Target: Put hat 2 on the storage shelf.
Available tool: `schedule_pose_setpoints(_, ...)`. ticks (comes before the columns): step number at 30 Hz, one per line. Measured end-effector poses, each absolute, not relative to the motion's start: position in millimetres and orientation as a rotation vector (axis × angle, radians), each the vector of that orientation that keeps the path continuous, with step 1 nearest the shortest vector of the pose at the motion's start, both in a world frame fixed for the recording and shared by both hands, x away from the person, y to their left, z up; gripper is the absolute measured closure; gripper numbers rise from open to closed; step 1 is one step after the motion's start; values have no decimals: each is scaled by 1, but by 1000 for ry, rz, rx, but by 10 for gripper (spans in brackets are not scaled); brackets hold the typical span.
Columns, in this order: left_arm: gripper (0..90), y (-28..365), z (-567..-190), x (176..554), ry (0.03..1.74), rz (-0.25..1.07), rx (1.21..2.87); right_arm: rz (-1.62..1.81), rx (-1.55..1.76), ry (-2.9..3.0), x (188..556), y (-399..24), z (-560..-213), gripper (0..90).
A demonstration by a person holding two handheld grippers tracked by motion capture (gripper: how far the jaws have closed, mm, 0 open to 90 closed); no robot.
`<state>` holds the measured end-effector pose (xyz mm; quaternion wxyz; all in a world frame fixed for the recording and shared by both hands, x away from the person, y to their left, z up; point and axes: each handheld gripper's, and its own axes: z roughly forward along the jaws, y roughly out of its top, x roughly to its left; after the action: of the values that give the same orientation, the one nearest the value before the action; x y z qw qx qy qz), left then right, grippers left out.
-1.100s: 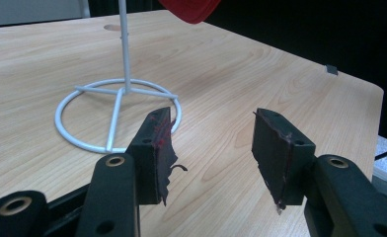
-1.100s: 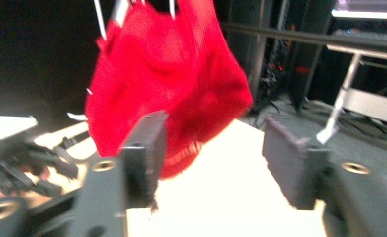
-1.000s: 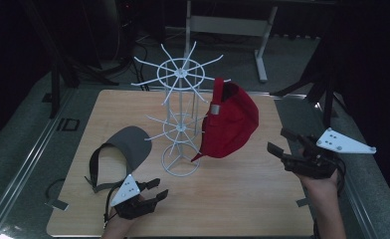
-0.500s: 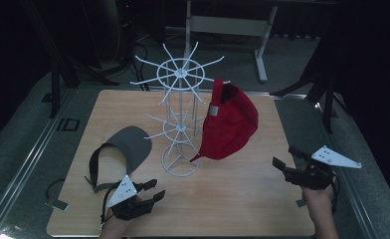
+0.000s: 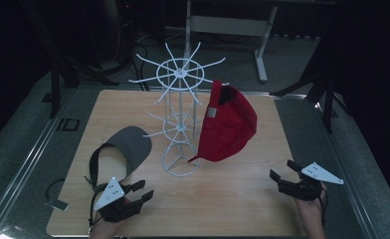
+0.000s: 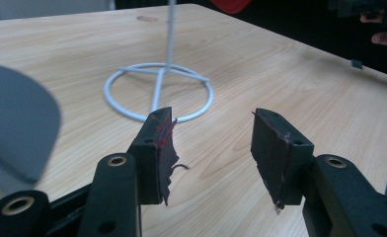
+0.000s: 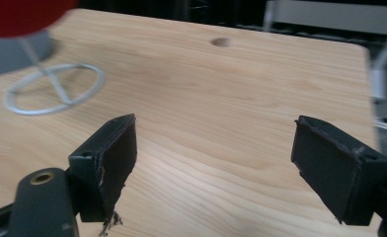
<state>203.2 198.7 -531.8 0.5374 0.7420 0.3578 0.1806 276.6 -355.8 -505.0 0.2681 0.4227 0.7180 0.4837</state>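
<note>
- The grey visor [image 5: 126, 147] lies flat on the bench [image 5: 233, 194], near its left edge, just ahead of my left tongs [image 5: 136, 193] and beside the foot ring of the white wire rack [image 5: 180, 119].
- My left tongs are spread about halfway, nothing between the pads, hovering low over the wood; in the left gripper view the visor's brim [image 6: 14, 128] sits just off to one side.
- My right tongs [image 5: 282, 172] have just been opening and stand wide apart, empty, low over the bench's right side.
- The red cap [image 5: 228, 124] hangs on a rack arm, its brim tip pointing down toward the base.
- I judge the visor light and soft: a semi-stiff brim with a floppy black strap. The brim edge looks like the surest place to pinch; the strap would sag and swing.
- The rack looks light and could tip if I snag it.
- The cap has a small grey patch; nothing on it is legible to me.
</note>
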Motion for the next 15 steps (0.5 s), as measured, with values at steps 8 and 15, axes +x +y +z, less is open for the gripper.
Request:
schedule_pose_setpoints(8,509,236,-534,192,966,538,1747,1300,1180,1921,276,-366,-528,176)
schedule_pose_setpoints(15,509,271,-535,182,1075,631,1712,1293,1193,1908,274,-368,-535,176)
